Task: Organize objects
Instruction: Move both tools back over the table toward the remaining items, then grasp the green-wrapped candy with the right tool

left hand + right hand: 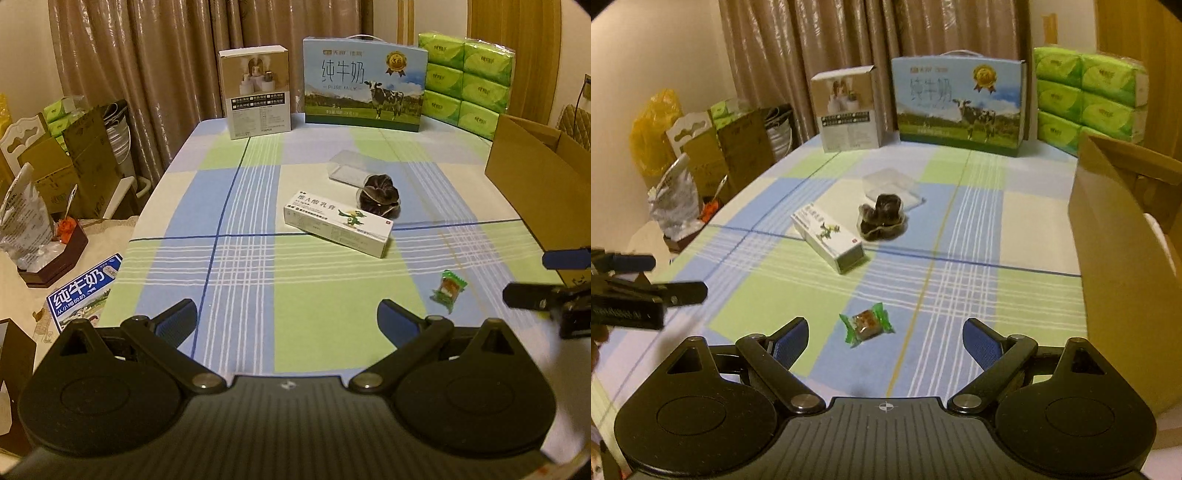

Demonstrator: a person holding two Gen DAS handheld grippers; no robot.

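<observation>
Lying on the checked cloth of the desk (960, 221): a crinkled green candy wrapper (867, 325) nearest the right gripper (885, 341), a white rectangular carton (828, 236), a dark glossy bundle (882, 218) and a clear plastic tray (890, 184), half hidden. Both the right and left gripper (286, 321) gape wide, empty. Behind, a milk box (364, 85) reads "PURE MILK"; the cardboard box (1123, 251) is cut off.

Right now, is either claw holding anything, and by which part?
Nothing is held. Left claw and right claw are both open above the table; the green-wrapped candy lies loose.
</observation>
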